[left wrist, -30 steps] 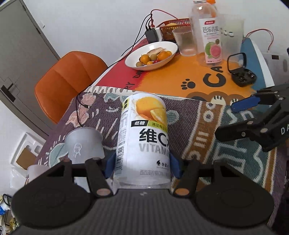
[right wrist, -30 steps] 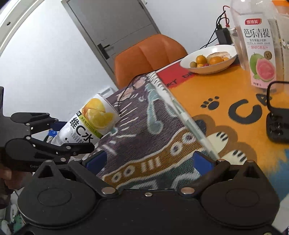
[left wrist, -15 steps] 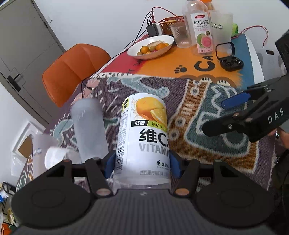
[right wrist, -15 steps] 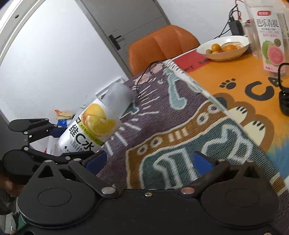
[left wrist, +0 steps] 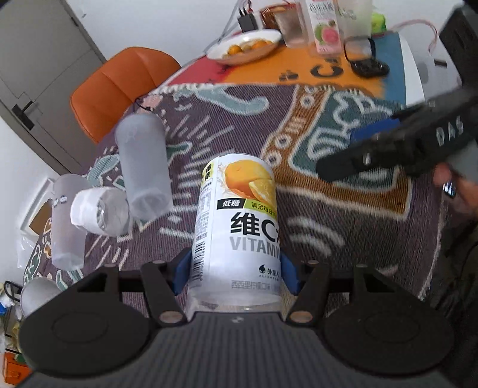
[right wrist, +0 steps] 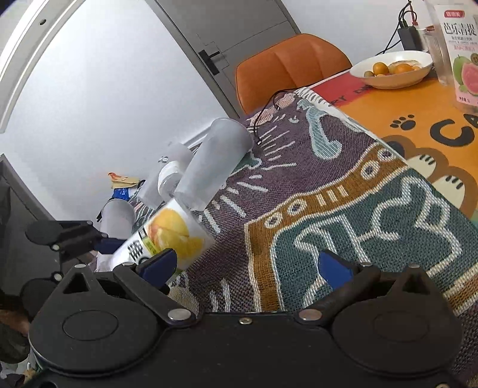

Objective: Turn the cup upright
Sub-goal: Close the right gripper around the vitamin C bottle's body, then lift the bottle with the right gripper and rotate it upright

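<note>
My left gripper (left wrist: 236, 276) is shut on a white cup with an orange-fruit vitamin C label (left wrist: 239, 226). It holds the cup above the patterned cloth, closed end pointing away from the camera. In the right wrist view the same cup (right wrist: 167, 238) is tilted, its closed end toward the cloth, with the left gripper (right wrist: 98, 241) behind it. My right gripper (right wrist: 245, 268) is open and empty above the cloth; it also shows in the left wrist view (left wrist: 388, 143), to the right of the cup.
Three frosted plastic cups (left wrist: 143, 167) and a cup stuffed with white paper (left wrist: 98, 212) stand at the cloth's left edge. An orange chair (left wrist: 119, 86) is beyond it. A fruit bowl (left wrist: 245, 46), a guava juice carton (left wrist: 324, 27) and a black case (left wrist: 369, 67) sit at the far end.
My left gripper has lifted and pulled back with the cup, so more of the cloth and the frosted cups come into view. The right gripper has drawn back too.
</note>
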Action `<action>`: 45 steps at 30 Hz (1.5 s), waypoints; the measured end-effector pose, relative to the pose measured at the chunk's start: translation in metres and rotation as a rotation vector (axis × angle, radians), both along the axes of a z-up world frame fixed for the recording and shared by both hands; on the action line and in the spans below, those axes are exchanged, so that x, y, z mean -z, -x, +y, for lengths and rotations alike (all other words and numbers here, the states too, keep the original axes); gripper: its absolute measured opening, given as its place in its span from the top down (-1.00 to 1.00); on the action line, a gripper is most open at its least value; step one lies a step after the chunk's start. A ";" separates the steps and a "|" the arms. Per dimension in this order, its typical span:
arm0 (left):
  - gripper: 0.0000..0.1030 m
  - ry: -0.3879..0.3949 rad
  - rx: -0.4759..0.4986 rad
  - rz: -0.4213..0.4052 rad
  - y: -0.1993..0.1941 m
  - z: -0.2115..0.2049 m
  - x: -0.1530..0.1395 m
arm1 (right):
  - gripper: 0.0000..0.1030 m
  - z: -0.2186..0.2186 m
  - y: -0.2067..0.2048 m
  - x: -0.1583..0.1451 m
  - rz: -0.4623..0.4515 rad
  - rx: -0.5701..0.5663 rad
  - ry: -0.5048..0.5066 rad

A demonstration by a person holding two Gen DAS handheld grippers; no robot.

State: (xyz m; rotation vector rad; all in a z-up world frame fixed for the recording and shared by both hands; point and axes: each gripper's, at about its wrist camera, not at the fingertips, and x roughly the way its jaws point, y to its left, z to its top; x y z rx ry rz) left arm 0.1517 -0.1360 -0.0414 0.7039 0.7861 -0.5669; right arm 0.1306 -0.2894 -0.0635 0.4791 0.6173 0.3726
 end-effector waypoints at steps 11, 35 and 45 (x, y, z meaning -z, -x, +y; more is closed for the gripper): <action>-0.55 -0.003 -0.110 0.029 0.006 0.008 -0.004 | -1.00 -0.006 0.005 0.017 0.059 -0.028 -0.103; -0.63 0.394 -0.479 -0.086 0.043 0.107 -0.067 | -0.82 0.039 -0.023 0.007 0.201 -0.073 -0.345; -0.64 0.493 -0.607 -0.114 0.062 0.129 -0.061 | -0.82 0.049 -0.041 0.017 0.256 -0.035 -0.402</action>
